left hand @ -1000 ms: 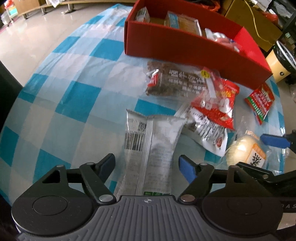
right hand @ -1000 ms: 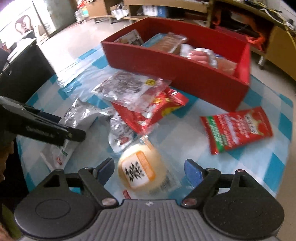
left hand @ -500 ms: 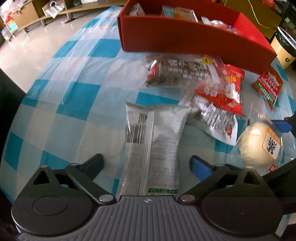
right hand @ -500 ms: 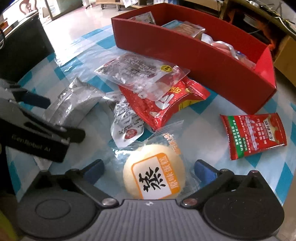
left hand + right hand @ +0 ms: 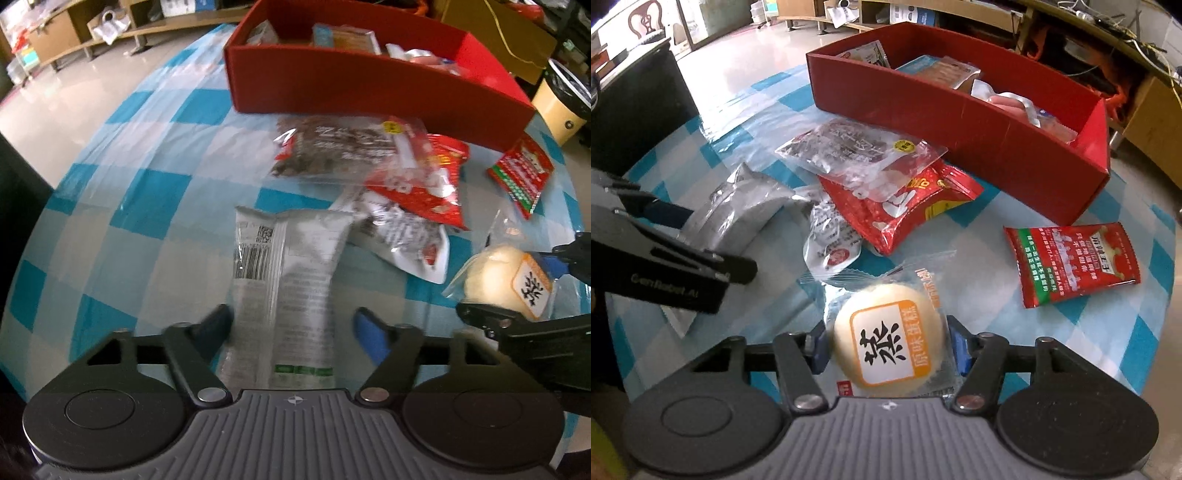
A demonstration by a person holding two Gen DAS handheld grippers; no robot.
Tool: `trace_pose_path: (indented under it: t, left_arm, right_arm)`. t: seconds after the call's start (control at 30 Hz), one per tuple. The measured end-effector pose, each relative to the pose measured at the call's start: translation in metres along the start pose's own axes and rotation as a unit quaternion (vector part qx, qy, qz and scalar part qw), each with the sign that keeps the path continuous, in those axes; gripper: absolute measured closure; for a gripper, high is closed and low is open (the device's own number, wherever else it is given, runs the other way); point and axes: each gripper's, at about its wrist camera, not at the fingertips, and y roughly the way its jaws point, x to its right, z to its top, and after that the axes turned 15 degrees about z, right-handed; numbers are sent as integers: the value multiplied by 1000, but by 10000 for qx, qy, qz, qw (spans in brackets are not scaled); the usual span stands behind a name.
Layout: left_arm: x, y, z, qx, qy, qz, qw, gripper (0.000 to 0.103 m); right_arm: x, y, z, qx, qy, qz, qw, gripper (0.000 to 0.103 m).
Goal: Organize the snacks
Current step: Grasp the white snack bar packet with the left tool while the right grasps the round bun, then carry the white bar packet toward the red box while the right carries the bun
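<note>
My left gripper [image 5: 293, 326] straddles a long silver snack packet [image 5: 291, 273] lying on the checked tablecloth; its left finger touches the packet, the right finger stands a little off it. My right gripper [image 5: 886, 349] is shut on a round yellow steamed cake in clear wrap [image 5: 890, 349]; the cake also shows in the left wrist view [image 5: 506, 280]. A red box [image 5: 979, 136] with several snacks inside stands at the back. A clear packet of dark snack [image 5: 860, 151], a red packet [image 5: 908, 206] and a small white pouch [image 5: 831, 236] lie piled before it.
A red and green sachet [image 5: 1071, 262] lies alone to the right, near the table edge. The red box shows in the left wrist view [image 5: 369, 85]. A bin [image 5: 561, 107] and low shelves stand beyond the table. The left gripper's body [image 5: 665, 266] is at my right gripper's left.
Both grippers' fingers have closed inward. The right gripper's fingers now press the steamed cake; the left gripper's fingers have narrowed around the silver packet.
</note>
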Motion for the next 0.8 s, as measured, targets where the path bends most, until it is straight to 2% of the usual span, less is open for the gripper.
trace_pose_path:
  t: [0.27, 0.5, 0.8]
  left_arm:
    - [-1, -4, 8, -102, -202, -241, 9995, 49]
    - [0, -11, 13, -13, -279, -386, 9989, 50]
    - [-1, -30, 20, 300, -342, -499, 9977, 50]
  right_arm:
    - [10, -21, 1, 293, 265, 38, 9992, 44]
    - [18, -34, 9, 587, 446, 60, 9973, 44]
    - [23, -41, 15, 769, 548, 46, 9955, 44]
